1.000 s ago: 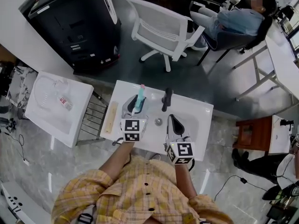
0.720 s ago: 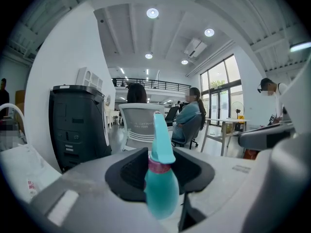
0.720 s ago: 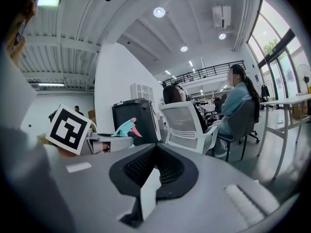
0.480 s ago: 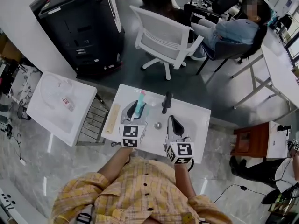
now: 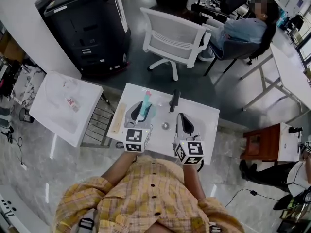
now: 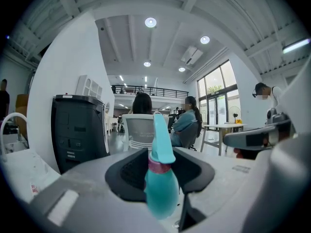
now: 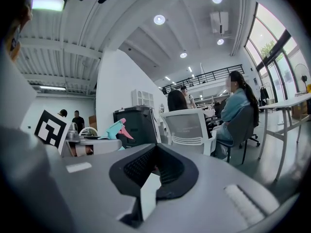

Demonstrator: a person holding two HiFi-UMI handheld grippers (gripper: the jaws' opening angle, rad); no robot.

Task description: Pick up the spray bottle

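The teal spray bottle [image 5: 144, 108] with a pink collar and pink nozzle tip is held above the white basin top [image 5: 204, 118]. My left gripper [image 5: 141, 112] is shut on its body. In the left gripper view the bottle [image 6: 161, 191] stands upright between the dark pads [image 6: 127, 171], its spray head pointing up. My right gripper [image 5: 182, 124] hovers over the basin's right half, with its jaws together and nothing in them. From the right gripper view [image 7: 154, 171] the bottle's head [image 7: 116, 128] shows at the left, beside the left gripper's marker cube [image 7: 50, 127].
A black faucet [image 5: 174, 101] stands at the basin's far edge, with a drain [image 5: 165, 126] below it and a pale strip [image 5: 117, 119] along the left rim. A second white basin [image 5: 63, 106] is at left. Beyond are a black machine [image 5: 82, 18], a white chair [image 5: 175, 33], a seated person [image 5: 238, 28] and a red stool [image 5: 265, 140].
My left gripper has lifted the spray bottle higher above the basin. The right gripper has risen a little too, still with nothing in it.
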